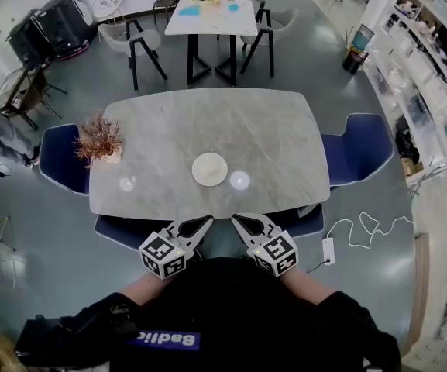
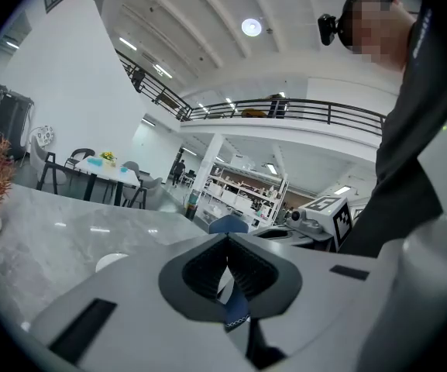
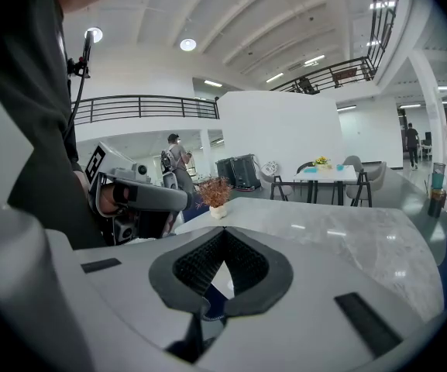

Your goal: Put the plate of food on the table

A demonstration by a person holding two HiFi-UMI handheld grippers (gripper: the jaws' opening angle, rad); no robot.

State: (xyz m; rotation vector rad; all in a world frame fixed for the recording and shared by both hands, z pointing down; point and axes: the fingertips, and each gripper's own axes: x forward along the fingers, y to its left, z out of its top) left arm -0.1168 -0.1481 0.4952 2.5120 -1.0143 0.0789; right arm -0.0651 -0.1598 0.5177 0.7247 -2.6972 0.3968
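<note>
- Grey floor and a high white hall with a balcony rail surround a grey marble table [image 1: 208,122], which fills the middle of the head view.
- Left gripper [image 1: 207,220]: its jaws are pressed together tip to tip with nothing between them. It is held over the table's near edge, close to the person's dark torso.
- Right gripper [image 1: 236,218]: its jaws are also closed and empty. It sits just beside the left one, and the two sets of tips angle in towards each other.
- A round cream plate [image 1: 209,169] lies flat on the table just beyond both sets of tips, roughly midway between them and touching neither.
- From the left gripper view, the plate [image 2: 111,261] is a pale sliver low to the left of the closed jaws.
- Farther out, a dried reddish plant [image 1: 99,138] in a white pot stands near the table's left edge.
- Blue chairs [image 1: 359,152] sit around the table, and a white table [image 1: 211,15] stands at the back.
</note>
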